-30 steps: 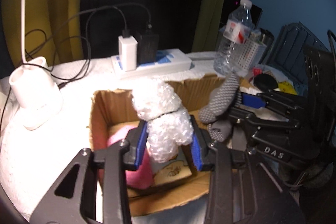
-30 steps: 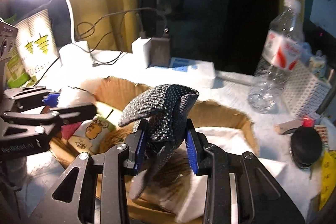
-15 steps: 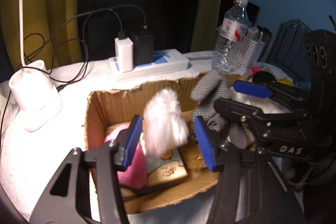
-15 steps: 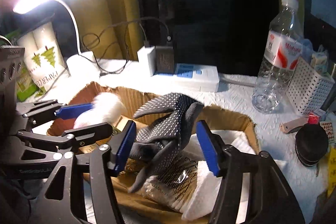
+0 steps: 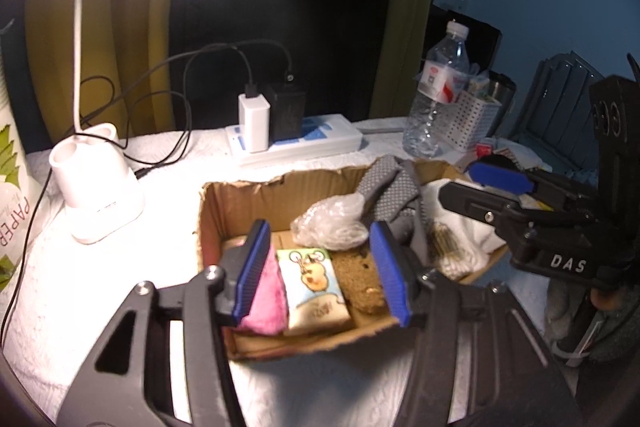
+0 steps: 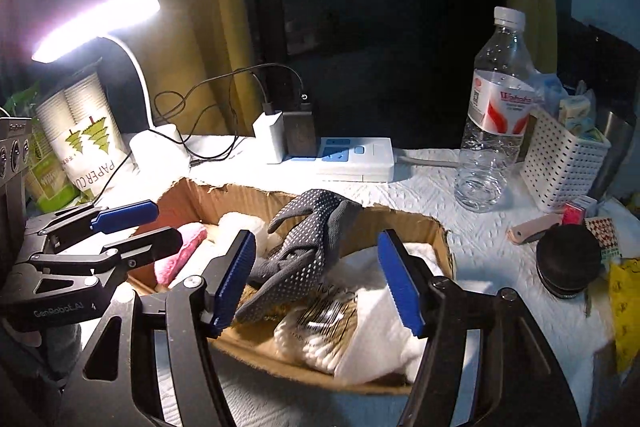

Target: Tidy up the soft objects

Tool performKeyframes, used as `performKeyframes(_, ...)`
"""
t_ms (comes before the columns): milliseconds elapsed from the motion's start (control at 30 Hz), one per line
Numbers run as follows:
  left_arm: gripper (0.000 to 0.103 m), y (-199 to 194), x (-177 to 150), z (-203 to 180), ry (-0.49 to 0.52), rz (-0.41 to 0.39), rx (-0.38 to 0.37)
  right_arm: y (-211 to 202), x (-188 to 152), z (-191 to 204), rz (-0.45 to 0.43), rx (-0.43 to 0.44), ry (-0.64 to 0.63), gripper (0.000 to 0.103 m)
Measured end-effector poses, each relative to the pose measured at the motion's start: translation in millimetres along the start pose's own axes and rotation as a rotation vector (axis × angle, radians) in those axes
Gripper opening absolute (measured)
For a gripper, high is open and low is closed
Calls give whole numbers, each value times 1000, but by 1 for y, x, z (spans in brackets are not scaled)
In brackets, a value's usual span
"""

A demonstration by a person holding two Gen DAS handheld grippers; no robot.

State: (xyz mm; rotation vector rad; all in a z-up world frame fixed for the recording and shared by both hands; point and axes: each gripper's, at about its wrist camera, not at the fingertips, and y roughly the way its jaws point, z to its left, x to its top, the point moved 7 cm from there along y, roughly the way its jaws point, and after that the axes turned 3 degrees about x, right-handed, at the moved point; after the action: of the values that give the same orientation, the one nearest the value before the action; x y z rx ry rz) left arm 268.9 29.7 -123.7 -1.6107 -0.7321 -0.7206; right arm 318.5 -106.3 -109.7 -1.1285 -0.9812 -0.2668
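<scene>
A torn cardboard box holds soft things. A wad of bubble wrap lies in it against a grey dotted glove. A pink cloth, a cartoon-print tissue pack, a brown sponge and white cloth also lie inside. My left gripper is open and empty above the box's near side. My right gripper is open and empty over the glove.
A white lamp stands left of the box. A power strip with chargers lies behind it. A water bottle and a white perforated basket stand at the right, with a black round lid nearby.
Both grippers opened. The left one let the bubble wrap fall into the box and the right one let the glove fall there. Both grippers drew back and up.
</scene>
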Motion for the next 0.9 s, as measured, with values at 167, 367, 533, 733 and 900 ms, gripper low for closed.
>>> performKeyframes(167,69,-22,-3,-5,-6,-21,6,-17,-4,7,-8,-5,-3,67)
performKeyframes(367,76,-51,-6,-9,-18,-54,15,-39,-10,16,-26,-7,-8,67)
performKeyframes(533,76,-75,-12,-12,-20,-74,22,-58,-18,25,-30,-8,-9,67)
performKeyframes(733,77,-101,-23,-16,-33,-89,22,-79,-27,35,-41,-12,-18,67)
performKeyframes(900,77,-121,-29,-17,-28,-101,39,-95,-36,44,-48,-14,-19,67)
